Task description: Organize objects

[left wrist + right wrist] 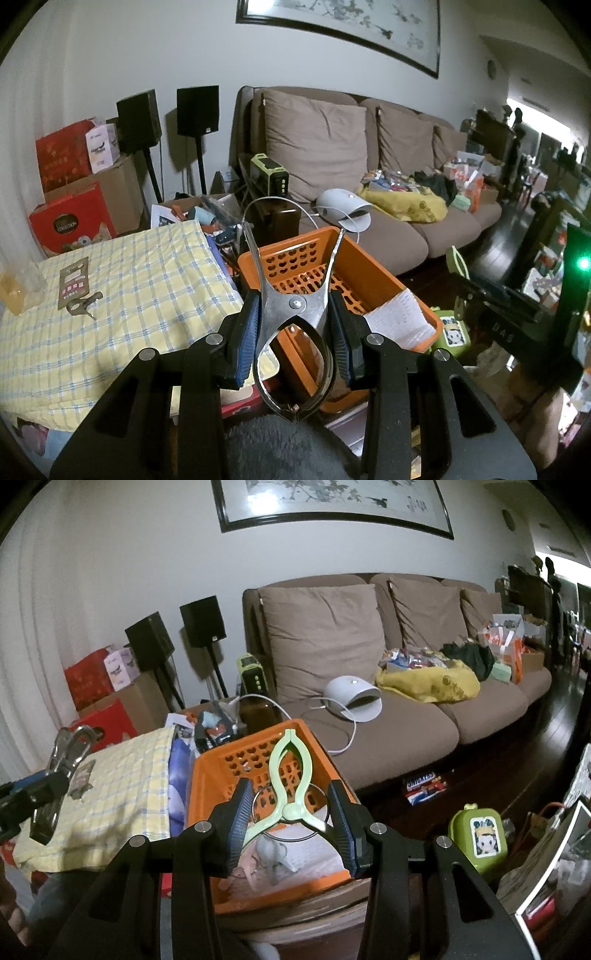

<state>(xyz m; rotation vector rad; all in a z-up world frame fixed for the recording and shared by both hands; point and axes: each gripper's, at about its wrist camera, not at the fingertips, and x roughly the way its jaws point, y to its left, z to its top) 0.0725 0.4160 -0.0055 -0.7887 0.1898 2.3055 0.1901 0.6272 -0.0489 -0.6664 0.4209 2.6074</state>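
Two clips were in hand, one per claw. The left claw [295, 332] was clenched on a metal clip [293, 314], its blue pads pressed against the clip's sides near the pivot, the two long arms splayed forward above the orange basket [384, 273]. The right claw [291, 819] gripped a pale green plastic clip [290, 786] by its rear handles, the closed tip pointing forward over the same basket [201, 771]; from this view the left claw [40, 790] and its metal clip [72, 747] appeared at the left edge, over the checked cloth.

One orange perforated basket was counted. It held a white paper sheet [399, 317] against its right side, a thin wire ring [291, 812] and a small pale figure [271, 853], which could not be identified further.

One yellow checked cloth [129, 295] covered the raised area left of the basket; one brown packet [74, 282] and a small dark item [86, 306] lay on it. Two black speakers [195, 110] stood on stands against the wall. One brown sofa [369, 155] lay behind the basket, carrying a white domed device [345, 210] with its cable, and a yellow bundle [406, 203]. One green box [480, 838] with a cartoon face sat right of the basket.
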